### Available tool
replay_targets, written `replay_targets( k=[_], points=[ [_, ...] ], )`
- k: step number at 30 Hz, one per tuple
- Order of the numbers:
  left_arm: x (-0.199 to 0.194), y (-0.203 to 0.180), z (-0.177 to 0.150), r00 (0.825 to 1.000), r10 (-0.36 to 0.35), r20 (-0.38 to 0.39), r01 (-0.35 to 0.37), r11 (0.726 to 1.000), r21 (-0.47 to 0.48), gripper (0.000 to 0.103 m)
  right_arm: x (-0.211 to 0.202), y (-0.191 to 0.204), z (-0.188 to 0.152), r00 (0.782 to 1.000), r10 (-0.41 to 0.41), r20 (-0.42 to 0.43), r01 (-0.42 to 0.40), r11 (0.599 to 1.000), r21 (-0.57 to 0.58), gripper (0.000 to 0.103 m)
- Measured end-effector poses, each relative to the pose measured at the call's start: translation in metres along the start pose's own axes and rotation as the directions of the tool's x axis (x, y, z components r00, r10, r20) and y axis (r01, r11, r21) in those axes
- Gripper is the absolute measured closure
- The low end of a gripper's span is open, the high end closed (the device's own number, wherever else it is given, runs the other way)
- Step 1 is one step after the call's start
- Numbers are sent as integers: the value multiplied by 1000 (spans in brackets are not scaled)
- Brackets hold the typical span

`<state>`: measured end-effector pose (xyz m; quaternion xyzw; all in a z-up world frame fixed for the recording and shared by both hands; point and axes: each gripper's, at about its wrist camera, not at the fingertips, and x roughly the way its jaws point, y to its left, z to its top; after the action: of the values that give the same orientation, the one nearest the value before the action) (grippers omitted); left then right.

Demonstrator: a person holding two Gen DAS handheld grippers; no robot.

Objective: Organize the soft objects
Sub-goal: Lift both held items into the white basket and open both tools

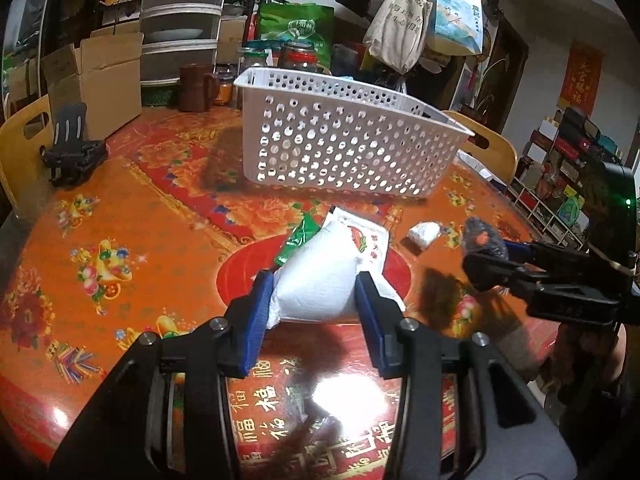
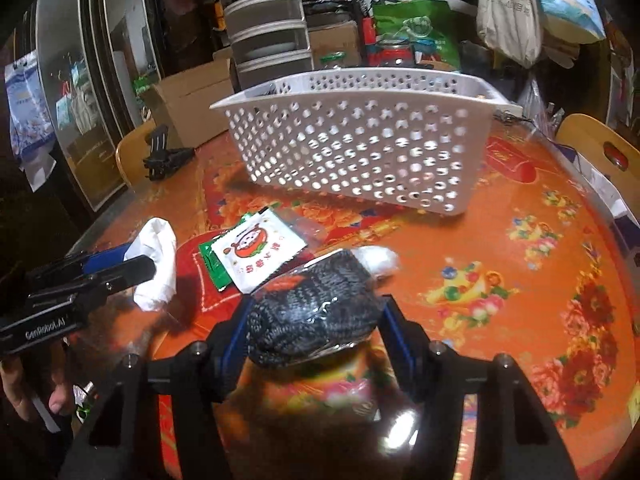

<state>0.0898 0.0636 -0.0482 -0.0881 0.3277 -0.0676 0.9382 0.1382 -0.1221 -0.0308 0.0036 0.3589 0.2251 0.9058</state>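
Left wrist view: a white soft bundle point(image 1: 320, 280) is pinched in the left gripper point(image 1: 316, 300) above the table point(image 1: 120, 220); the right gripper point(image 2: 316, 320) clamps a dark knitted bundle point(image 2: 312, 312); packets point(image 2: 256, 256) lie beneath; the white perforated basket point(image 1: 344, 140) stands beyond.

- A round table point(image 1: 120, 216) under a glossy red-and-orange floral cloth filled the foreground, with bright lamp glare on it.
- Wooden chairs point(image 1: 486, 144) stood at its edge.
- Behind were stacked grey plastic drawers point(image 1: 180, 20) and open cardboard boxes point(image 1: 100, 76).
- Tote bags point(image 1: 400, 20) hung before a pale wall point(image 1: 556, 40).
- Cluttered shelves point(image 1: 560, 176) lined the right side.
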Motion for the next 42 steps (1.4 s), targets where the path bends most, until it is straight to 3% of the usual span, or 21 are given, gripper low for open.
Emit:
replay_targets(
  k=[14, 26, 34, 42],
  points=[
    [-42, -10, 35, 996, 3, 86, -4, 1000, 9, 63, -62, -27, 23, 988, -11, 152, 12, 1000, -12, 43],
    [-68, -20, 103, 985, -21, 173, 14, 999, 41, 63, -90, -22, 67, 974, -9, 226, 30, 995, -92, 43],
    [-60, -24, 171, 983, -42, 178, 36, 999, 36, 63, -85, -21, 122, 968, -23, 251, 67, 984, -168, 43],
    [-8, -28, 237, 995, -43, 95, 40, 999, 26, 63, -41, -34, 171, 979, -49, 198, 89, 976, -197, 43]
  ],
)
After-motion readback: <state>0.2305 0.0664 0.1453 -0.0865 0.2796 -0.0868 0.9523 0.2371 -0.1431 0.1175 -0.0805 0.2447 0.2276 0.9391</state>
